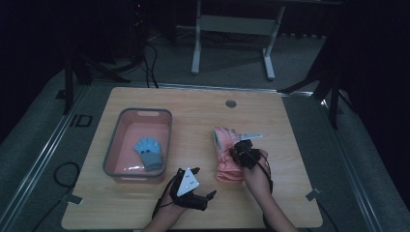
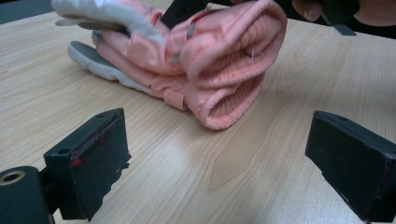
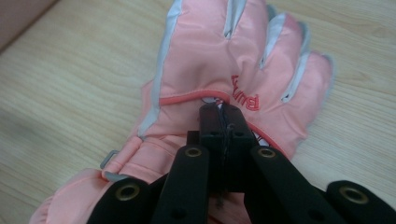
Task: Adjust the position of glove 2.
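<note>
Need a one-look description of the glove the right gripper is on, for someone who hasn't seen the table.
On the wooden table, look right of the grey-rimmed pink bin. The pink glove lies there on the bare wood, with the right gripper shut on its back. Unlike the smaller blue glove in the bin, it is salmon pink with grey finger trim and a ribbed cuff.

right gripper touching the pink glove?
Touching. In the right gripper view the right gripper has its jaws shut together, tips pressed onto the back of the pink glove with no gap showing.
</note>
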Motion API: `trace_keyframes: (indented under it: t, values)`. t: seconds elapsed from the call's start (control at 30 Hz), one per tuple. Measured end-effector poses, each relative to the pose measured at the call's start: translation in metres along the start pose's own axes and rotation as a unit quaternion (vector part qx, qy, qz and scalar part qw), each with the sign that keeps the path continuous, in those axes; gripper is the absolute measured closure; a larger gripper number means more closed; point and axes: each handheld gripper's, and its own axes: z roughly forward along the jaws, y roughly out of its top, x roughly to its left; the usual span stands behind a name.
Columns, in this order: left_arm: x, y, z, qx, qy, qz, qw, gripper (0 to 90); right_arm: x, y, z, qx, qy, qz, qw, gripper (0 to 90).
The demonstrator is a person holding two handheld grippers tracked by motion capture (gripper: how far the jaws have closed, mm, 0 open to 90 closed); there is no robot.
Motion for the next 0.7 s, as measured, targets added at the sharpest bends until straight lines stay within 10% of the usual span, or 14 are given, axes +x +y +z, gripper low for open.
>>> trace_keyframes:
  t: [0.3, 0.7]
  values:
    - [-0.002, 0.0, 0.0, 0.0, -0.004, -0.001, 1.0, 6.1, 0.001, -0.002, 0.007, -0.002, 0.012, -0.003, 0.9999, 84.4]
    - [-0.001, 0.002, -0.001, -0.006, -0.013, -0.016, 0.9998, 6.1, -0.018, 0.006, -0.023, -0.057, 0.06, 0.002, 0.9965, 35.1]
